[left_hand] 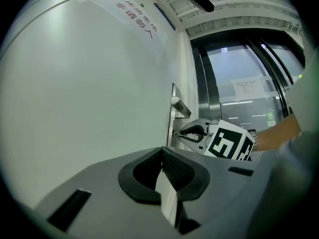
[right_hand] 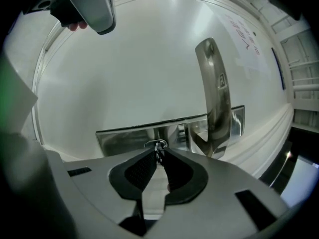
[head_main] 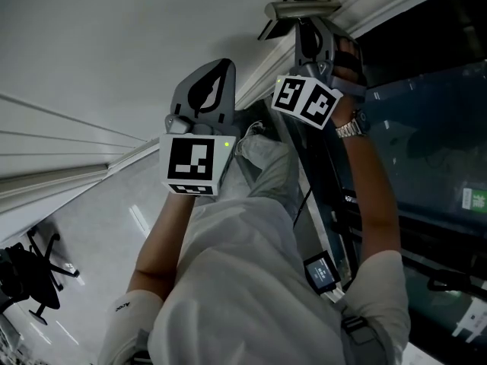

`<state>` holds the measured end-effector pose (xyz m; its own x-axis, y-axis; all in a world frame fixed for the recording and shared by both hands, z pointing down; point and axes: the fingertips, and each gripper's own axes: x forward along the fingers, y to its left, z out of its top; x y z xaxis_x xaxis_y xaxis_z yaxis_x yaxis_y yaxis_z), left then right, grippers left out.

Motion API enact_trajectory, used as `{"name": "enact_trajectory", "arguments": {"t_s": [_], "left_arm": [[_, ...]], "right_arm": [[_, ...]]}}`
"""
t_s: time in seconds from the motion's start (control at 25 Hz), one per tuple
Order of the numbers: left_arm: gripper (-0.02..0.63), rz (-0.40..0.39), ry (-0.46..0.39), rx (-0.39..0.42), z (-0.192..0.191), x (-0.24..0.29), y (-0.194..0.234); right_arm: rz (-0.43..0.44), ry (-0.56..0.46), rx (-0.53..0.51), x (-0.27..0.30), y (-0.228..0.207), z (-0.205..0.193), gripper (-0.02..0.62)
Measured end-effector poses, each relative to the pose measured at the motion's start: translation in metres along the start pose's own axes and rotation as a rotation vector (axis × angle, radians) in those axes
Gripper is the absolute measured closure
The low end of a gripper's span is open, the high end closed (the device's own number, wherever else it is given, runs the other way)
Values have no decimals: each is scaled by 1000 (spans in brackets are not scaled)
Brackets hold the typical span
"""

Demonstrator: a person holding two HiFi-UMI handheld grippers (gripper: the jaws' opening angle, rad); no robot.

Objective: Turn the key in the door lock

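A small metal key (right_hand: 159, 146) with a ring sticks out of the steel lock plate (right_hand: 124, 136) on the white door (head_main: 114, 36). My right gripper (right_hand: 159, 153) is shut on the key, its pad tips pinching it. The steel door handle (right_hand: 214, 93) stands just right of the key. From the left gripper view, the right gripper (left_hand: 192, 132) reaches the lock plate below the handle (left_hand: 180, 106). My left gripper (left_hand: 162, 153) hangs off the door with nothing in it, pad tips together. In the head view the left gripper (head_main: 213, 78) is left of the right gripper (head_main: 313, 40).
A dark glass door (head_main: 426, 143) in a metal frame adjoins the white door on the right. A person's legs in light trousers (head_main: 251, 265) fill the lower middle. A black office chair (head_main: 30, 276) stands on the floor at lower left.
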<state>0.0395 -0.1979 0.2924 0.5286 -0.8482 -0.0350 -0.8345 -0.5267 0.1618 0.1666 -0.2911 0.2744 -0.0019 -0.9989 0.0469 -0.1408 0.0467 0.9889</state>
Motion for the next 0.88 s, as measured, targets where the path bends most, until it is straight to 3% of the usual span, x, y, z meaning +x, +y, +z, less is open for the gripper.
{"name": "enact_trajectory", "arguments": {"t_s": [0.2,0.32,0.88], "left_arm": [[596,7,8,2,0,-1,2],[596,17,11,-10,-1,-3,4],[596,33,8,-3,-1,-13,-3]], "right_arm": [[-4,-2,26,0,-2,1,569],[8,1,114,1,-4,2,581],[304,20,984,5,-10,-3,583]]}}
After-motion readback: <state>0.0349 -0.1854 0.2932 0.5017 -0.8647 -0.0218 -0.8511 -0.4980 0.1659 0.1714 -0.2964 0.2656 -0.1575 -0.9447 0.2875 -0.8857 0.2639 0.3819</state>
